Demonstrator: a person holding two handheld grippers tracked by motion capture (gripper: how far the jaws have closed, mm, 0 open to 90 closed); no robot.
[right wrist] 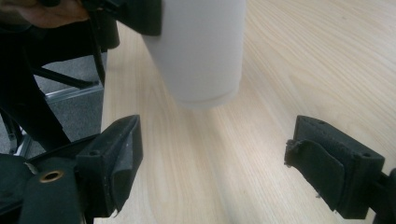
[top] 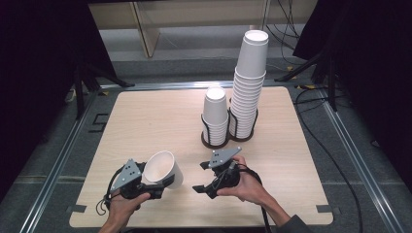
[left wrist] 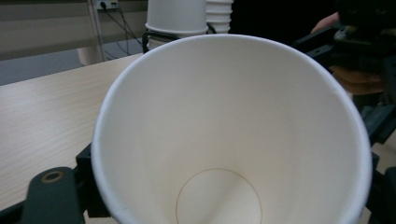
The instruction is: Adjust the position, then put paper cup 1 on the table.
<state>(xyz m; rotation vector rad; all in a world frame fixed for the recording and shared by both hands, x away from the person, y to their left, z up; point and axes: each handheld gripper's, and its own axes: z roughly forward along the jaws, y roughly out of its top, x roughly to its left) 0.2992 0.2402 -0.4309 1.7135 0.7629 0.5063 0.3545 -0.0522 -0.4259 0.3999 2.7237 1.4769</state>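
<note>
The left gripper (top: 154, 187) fingers clamp the paper cup (top: 163, 170), whose round bottom seam the left gripper view reveals; right gripper (top: 201, 177) fingers apart.

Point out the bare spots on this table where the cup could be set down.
The table is bare across its left half, from the far edge down to the left gripper, which holds the paper cup. The near right corner beyond the right gripper is free too. It is crowded around the short stack and tall stack.

Two cup stacks (top: 215, 116) (top: 248, 87) (one loose cup (top: 163, 170))
</note>
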